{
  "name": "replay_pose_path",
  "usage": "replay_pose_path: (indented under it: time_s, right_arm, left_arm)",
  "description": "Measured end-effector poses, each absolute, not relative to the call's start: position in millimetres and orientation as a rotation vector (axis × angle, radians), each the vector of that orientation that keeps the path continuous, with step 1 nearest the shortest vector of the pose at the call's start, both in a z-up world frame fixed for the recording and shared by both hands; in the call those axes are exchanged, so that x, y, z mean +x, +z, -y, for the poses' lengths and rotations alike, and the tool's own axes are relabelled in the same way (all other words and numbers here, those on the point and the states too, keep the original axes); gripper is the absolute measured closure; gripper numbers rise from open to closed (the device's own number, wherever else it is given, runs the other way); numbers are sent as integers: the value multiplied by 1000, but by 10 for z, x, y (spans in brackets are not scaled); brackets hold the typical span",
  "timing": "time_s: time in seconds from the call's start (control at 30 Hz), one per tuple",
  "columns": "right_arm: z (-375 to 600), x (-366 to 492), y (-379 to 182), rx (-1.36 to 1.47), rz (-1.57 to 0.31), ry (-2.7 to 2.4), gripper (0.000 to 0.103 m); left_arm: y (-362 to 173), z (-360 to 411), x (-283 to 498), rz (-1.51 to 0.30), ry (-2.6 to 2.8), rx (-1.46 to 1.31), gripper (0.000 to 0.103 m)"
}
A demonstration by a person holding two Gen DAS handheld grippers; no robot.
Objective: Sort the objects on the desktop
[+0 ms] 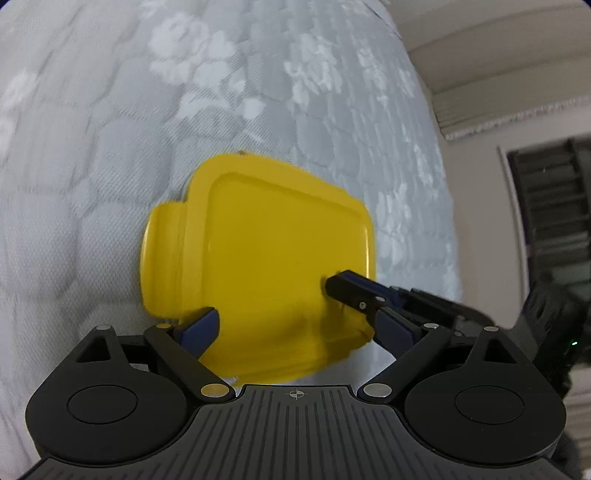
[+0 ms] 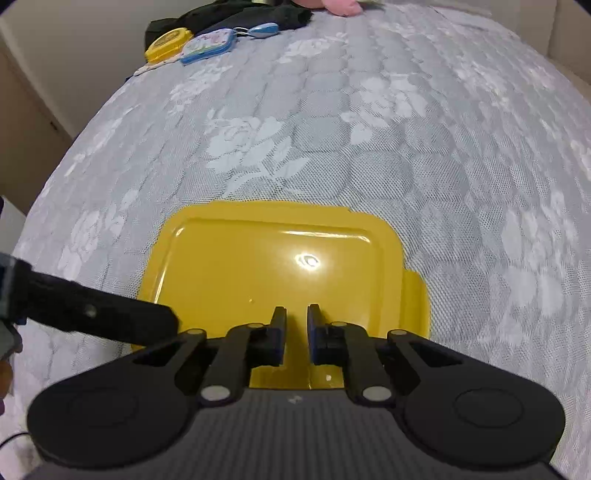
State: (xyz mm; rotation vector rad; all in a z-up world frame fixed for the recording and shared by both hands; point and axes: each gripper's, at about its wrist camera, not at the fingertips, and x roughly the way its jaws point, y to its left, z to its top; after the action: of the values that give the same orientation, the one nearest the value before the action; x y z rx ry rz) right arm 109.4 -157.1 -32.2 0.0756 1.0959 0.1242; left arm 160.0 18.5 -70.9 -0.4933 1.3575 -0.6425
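Observation:
A yellow plastic box with its lid on lies on the grey floral bed cover. My left gripper is wide open, its fingers on either side of the box's near end. The right gripper reaches in from the right, its fingertips over the lid. In the right wrist view the same box lies straight ahead. My right gripper hovers over the lid's near edge, jaws nearly closed with a narrow gap, holding nothing. The left gripper's finger enters from the left.
At the far end of the bed lie a small yellow case, a blue-rimmed tin, a blue key fob and dark clothing. A wall and dark window stand to the right.

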Motion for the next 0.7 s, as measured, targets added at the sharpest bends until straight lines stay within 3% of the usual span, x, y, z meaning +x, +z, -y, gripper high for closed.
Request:
replay_pose_path:
  time_s: [0.57, 0.7]
  right_arm:
    - [1548, 1113, -315, 62, -1079, 114, 92]
    - [1680, 1088, -215, 109, -1052, 83, 80]
  left_arm:
    - [-610, -156, 1615, -1306, -603, -428, 8]
    - [-468, -320, 1652, -1283, -570, -469, 8]
